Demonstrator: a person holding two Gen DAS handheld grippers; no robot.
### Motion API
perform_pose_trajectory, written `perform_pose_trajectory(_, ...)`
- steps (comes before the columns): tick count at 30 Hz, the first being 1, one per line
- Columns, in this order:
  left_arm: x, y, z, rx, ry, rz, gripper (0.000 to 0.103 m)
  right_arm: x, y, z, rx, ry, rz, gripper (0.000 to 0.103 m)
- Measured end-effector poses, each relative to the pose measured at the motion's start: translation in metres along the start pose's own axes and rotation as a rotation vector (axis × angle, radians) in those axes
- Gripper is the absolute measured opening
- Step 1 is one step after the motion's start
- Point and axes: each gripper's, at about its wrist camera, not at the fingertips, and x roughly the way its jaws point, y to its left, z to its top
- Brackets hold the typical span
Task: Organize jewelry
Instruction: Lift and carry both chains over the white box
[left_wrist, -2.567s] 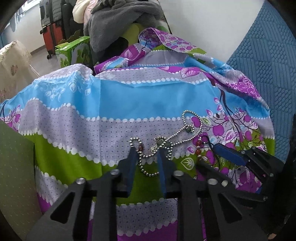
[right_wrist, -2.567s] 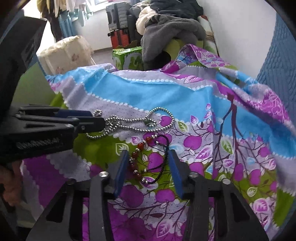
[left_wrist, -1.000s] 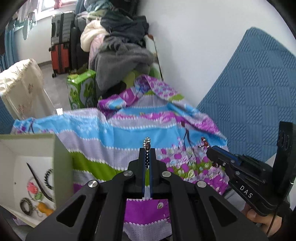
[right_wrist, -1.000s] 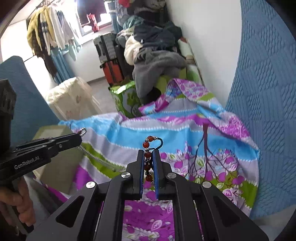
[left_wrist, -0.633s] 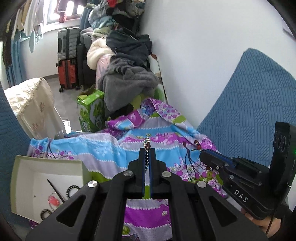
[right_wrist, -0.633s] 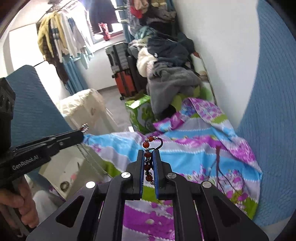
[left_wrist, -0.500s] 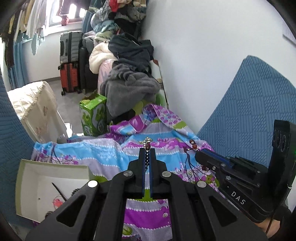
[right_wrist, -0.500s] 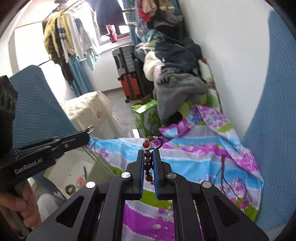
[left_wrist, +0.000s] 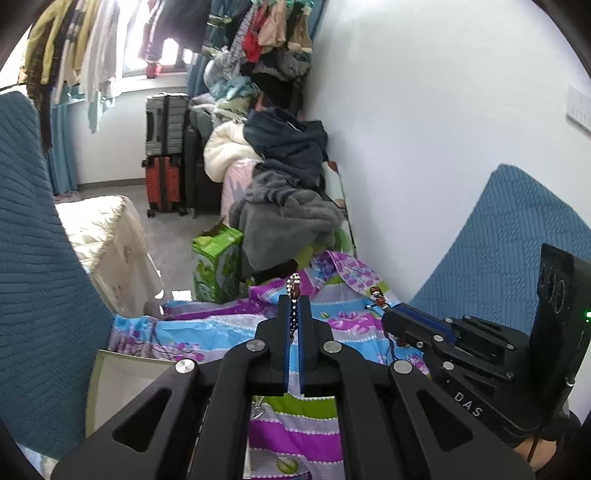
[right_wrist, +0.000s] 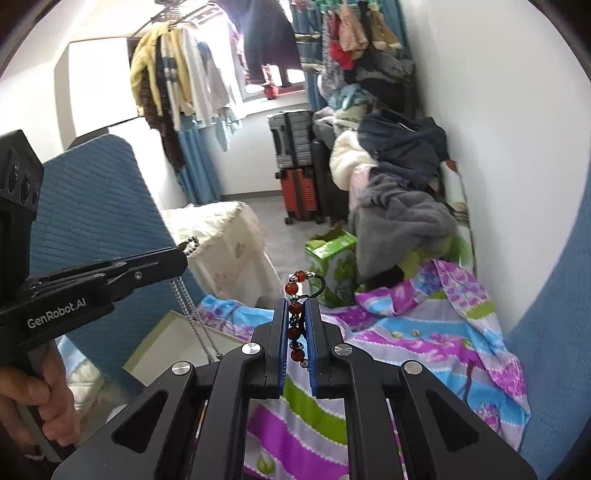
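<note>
My left gripper (left_wrist: 294, 301) is shut on a silver bead chain necklace (left_wrist: 294, 286), held high above the patterned cloth (left_wrist: 325, 328). In the right wrist view the left gripper (right_wrist: 181, 258) shows at the left with the chain (right_wrist: 192, 310) hanging down from it over the white box (right_wrist: 173, 350). My right gripper (right_wrist: 296, 306) is shut on a red bead bracelet (right_wrist: 295, 286) with a dark cord loop; it also shows in the left wrist view (left_wrist: 388, 310) with the beads (left_wrist: 376, 293) at its tip.
The white open box (left_wrist: 122, 384) lies at the lower left beside a blue cushion (left_wrist: 33, 280). Another blue cushion (left_wrist: 509, 243) stands at the right by the wall. A green carton (left_wrist: 218, 262), a clothes pile (left_wrist: 284, 184) and suitcases (left_wrist: 164, 162) stand beyond.
Both grippers closed on the jewellery lying on the cloth and lifted it high; each has kept rising over the last second, and the white box has come into view below left.
</note>
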Motion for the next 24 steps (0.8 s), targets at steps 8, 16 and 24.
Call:
perform_pose_trajectory(8,-0.023,0.04,-0.004,-0.038,-0.026,0.079,0.002,0.023,0.048,0.014,-0.044,-0.01,0.086,0.007)
perform_pose_trajectory(16,-0.034,0.096,-0.028,-0.129,-0.018,0.155,0.002,0.054,0.089,0.009,-0.097,0.029,0.146,0.007)
perform_pose_trajectory(24,-0.027,0.14,-0.063,-0.207,0.021,0.22,0.002,0.088,0.115,-0.005,-0.117,0.095,0.189,0.007)
